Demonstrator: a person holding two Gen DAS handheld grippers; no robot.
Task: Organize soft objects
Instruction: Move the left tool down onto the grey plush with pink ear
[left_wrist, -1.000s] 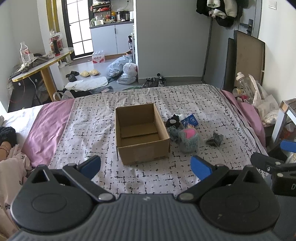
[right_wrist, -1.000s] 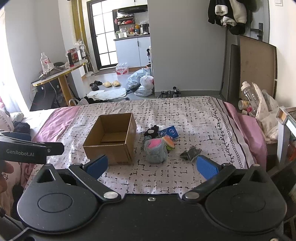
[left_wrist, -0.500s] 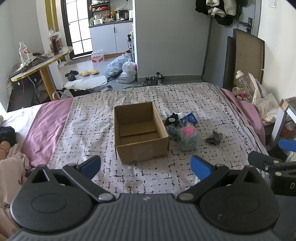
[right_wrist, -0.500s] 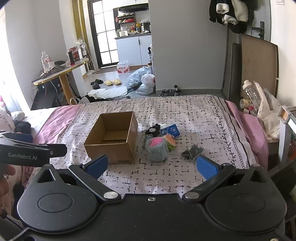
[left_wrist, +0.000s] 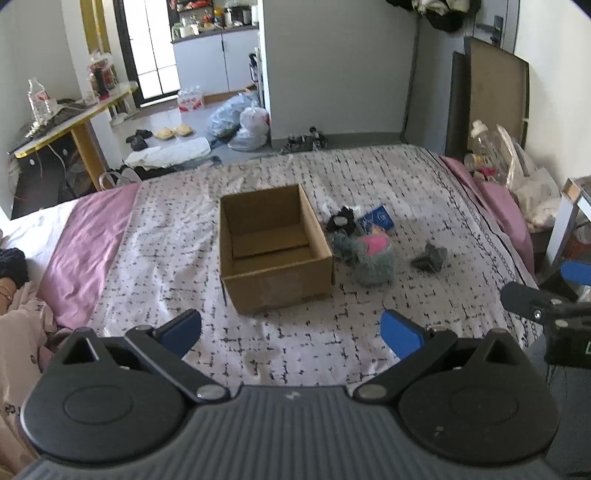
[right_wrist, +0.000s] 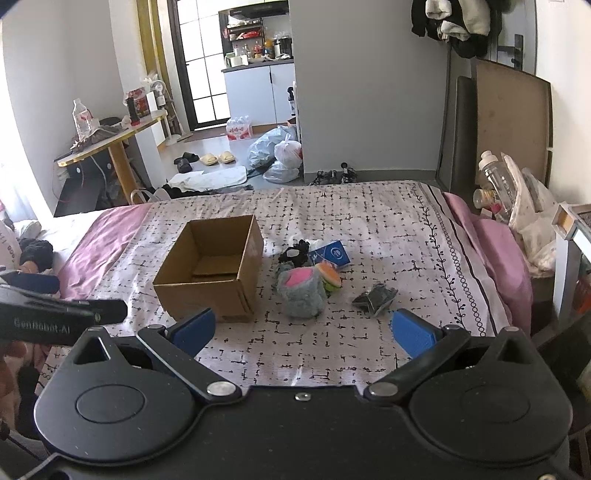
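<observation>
An open, empty cardboard box sits on the patterned bed. Right of it lies a grey plush with a pink patch, a black soft item, a blue packet, an orange and green toy and a dark crumpled piece. My left gripper is open and empty, near the bed's front edge, short of the box. My right gripper is open and empty, short of the plush.
A purple sheet runs down the bed's left side. A bottle and bags crowd the right bedside. A yellow-edged table, bags and slippers lie on the floor beyond the bed. The other gripper shows at each view's edge.
Both grippers have drifted slightly forward over the bed; the box and the soft items look a little nearer. Both stay open and nothing on the bed has moved.
</observation>
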